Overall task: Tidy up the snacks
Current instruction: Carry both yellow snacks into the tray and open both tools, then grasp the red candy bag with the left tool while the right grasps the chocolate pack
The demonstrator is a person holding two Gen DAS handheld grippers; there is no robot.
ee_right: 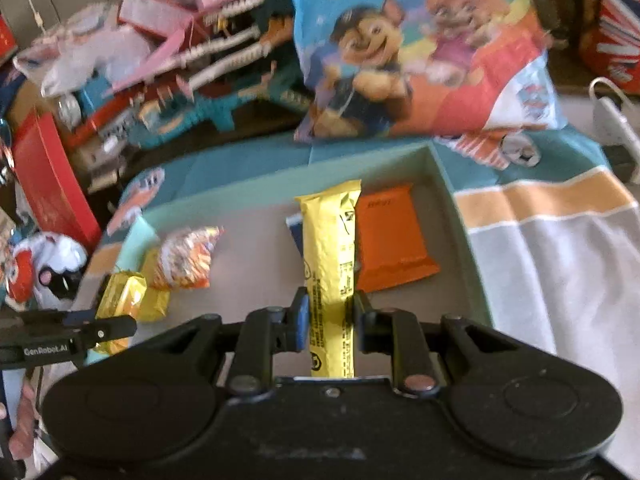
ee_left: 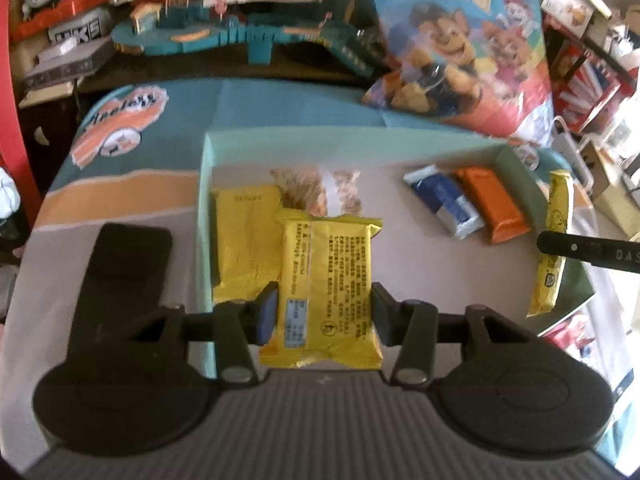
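Observation:
My left gripper point(ee_left: 324, 312) is shut on a square yellow snack packet point(ee_left: 326, 280), held over the left part of a shallow light-green box point(ee_left: 344, 136). Another yellow packet point(ee_left: 244, 240) and a clear snack bag point(ee_left: 316, 192) lie in the box beneath it. My right gripper point(ee_right: 330, 324) is shut on a long yellow snack bar point(ee_right: 330, 264), held over the box's right end above a blue packet point(ee_right: 295, 228) and beside an orange packet point(ee_right: 390, 240). In the left wrist view the bar point(ee_left: 554, 240), blue packet point(ee_left: 444, 204) and orange packet point(ee_left: 494, 204) show at right.
The box point(ee_right: 460, 216) sits on a teal, orange and white cloth point(ee_right: 560, 264). A large cartoon-dog snack bag point(ee_right: 408, 48) stands behind it. Toy tracks and boxes point(ee_left: 224, 32) crowd the back. A black flat object point(ee_left: 124, 264) lies left of the box.

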